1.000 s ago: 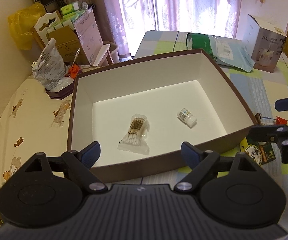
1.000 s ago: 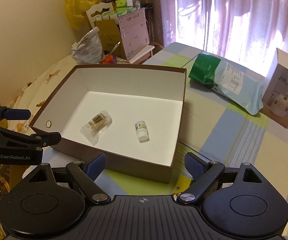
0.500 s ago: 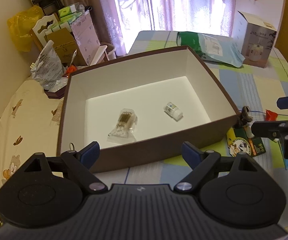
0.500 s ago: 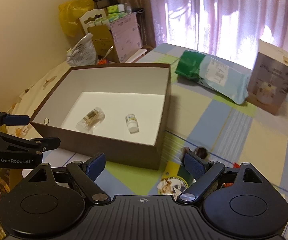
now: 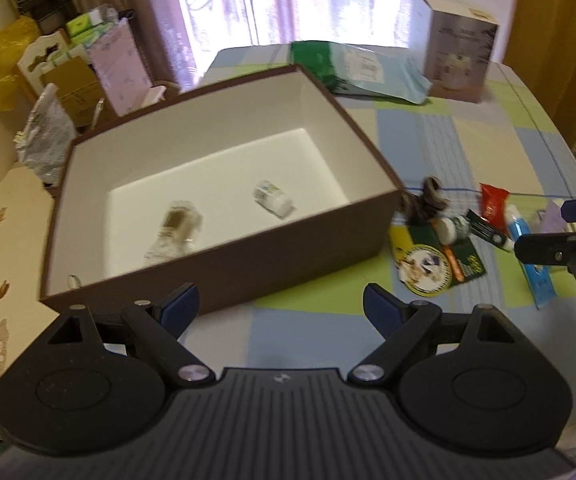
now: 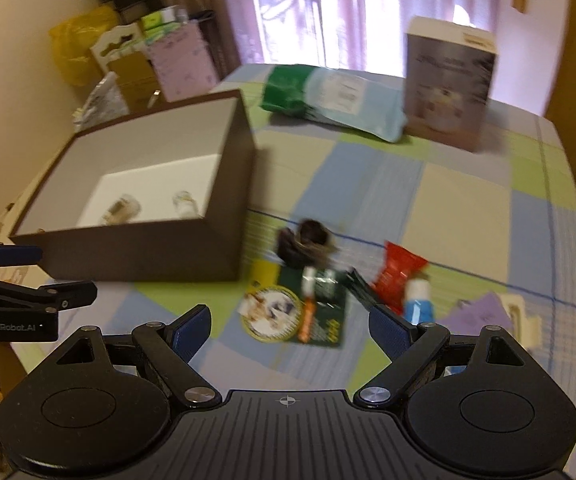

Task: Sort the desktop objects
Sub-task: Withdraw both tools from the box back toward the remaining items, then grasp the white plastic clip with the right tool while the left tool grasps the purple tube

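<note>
The left gripper (image 5: pixel 282 306) and right gripper (image 6: pixel 289 328) are hovering with jaws spread wide, gripping nothing. Just beyond the right gripper, a green printed card (image 6: pixel 307 312) is lying flat on the checked tablecloth (image 6: pixel 467 200), its long axis running away from the camera, beside a red sachet (image 6: pixel 397 272), a blue-and-white tube (image 6: pixel 417 300) and a dark scrunchie (image 6: pixel 307 240). Left of them, a brown open cardboard box (image 5: pixel 248 256) is holding a white vial (image 5: pixel 274 198) and a clear packet (image 5: pixel 176 228). Farthest, a green-and-blue pouch (image 6: pixel 327 100) is lying beside an upright carton (image 6: pixel 447 80).

Backlit by glaring curtained window (image 5: pixel 288 4), motion blur, fisheye-bent edges
</note>
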`<state>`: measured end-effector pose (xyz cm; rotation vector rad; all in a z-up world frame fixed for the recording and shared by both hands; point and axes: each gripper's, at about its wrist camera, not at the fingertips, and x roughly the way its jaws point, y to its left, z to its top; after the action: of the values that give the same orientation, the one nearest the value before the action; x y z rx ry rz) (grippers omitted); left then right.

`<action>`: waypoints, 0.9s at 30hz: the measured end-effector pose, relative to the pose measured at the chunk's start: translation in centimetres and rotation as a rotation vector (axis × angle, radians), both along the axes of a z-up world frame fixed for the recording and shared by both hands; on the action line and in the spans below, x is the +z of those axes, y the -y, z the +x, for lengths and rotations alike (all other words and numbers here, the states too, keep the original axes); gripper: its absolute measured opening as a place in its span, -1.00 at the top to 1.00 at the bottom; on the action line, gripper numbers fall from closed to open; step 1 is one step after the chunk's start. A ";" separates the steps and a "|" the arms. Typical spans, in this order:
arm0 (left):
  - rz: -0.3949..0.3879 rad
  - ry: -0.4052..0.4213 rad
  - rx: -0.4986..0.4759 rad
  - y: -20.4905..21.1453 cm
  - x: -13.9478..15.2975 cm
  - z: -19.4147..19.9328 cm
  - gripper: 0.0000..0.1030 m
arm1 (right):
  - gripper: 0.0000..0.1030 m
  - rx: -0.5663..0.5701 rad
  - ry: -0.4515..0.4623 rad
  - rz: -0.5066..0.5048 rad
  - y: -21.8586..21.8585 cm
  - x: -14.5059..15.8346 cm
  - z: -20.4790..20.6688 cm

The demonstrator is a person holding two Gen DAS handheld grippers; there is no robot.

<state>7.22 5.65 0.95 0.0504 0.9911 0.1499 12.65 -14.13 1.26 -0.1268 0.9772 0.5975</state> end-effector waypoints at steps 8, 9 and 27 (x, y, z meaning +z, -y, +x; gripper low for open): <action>-0.027 -0.029 -0.058 1.9 -2.0 0.1 -0.68 | -0.77 -0.085 0.006 0.007 4.6 -1.4 -1.2; -0.030 -0.031 -0.062 2.1 -2.1 0.2 -0.68 | -0.77 -0.097 0.009 0.002 5.3 -1.6 -1.3; -0.060 -0.038 -0.268 8.3 -4.0 3.6 -0.61 | -0.77 -0.344 -0.042 0.048 16.1 -4.1 0.7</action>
<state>10.83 -2.61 -3.02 0.1307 1.0163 -0.1272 13.34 -30.19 -2.85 0.0960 0.9967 0.3081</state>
